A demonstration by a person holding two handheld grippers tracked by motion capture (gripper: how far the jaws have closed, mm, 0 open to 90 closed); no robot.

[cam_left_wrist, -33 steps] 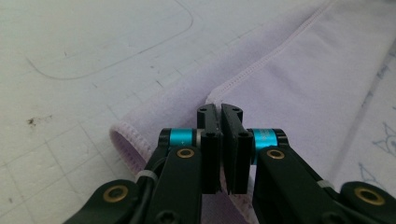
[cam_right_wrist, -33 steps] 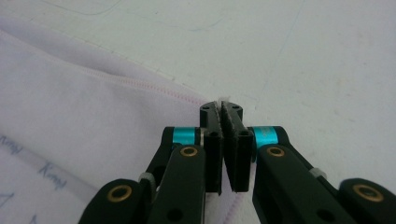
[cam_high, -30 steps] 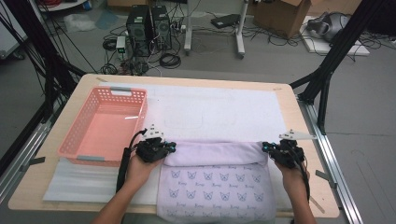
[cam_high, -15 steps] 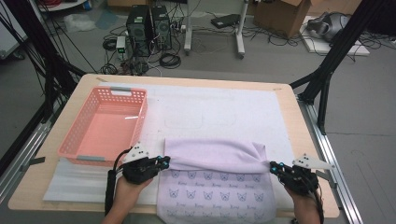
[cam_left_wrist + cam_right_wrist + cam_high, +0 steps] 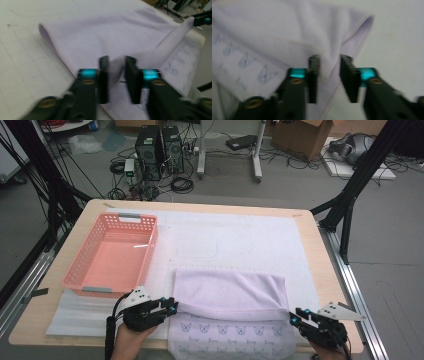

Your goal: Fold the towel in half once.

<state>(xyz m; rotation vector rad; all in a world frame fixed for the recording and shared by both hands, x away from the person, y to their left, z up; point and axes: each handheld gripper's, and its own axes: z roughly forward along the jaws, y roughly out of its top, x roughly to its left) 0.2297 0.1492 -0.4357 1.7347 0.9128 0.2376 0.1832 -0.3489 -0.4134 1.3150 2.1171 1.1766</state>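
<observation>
I have the lilac towel (image 5: 227,312) folded toward me, its plain side doubled over the printed half, lying at the lower middle of the high view on the near part of the tabletop (image 5: 320,250). My left gripper (image 5: 167,306) sits at the fold's left corner and my right gripper (image 5: 299,316) at its right corner, so the doubled edge runs straight between them. Both sets of fingers have just been opening: in the left gripper view the corner of cloth stands in the gap between my fingers (image 5: 103,75) without being pressed, and the right gripper view shows the same, the hem loose between the parted fingers (image 5: 313,77). I judge I am letting go so the fold lies where I drew it, square with the edge below.

The pink basket (image 5: 87,262) waits empty at the left of the high view, just beside the towel, likely where the folded towel goes. A white mat (image 5: 235,232) covers most of the wooden top. Beyond the far edge, at the upper part of the frame, the grey floor carries cables, computer towers (image 5: 160,142) and a cardboard box (image 5: 305,137).
</observation>
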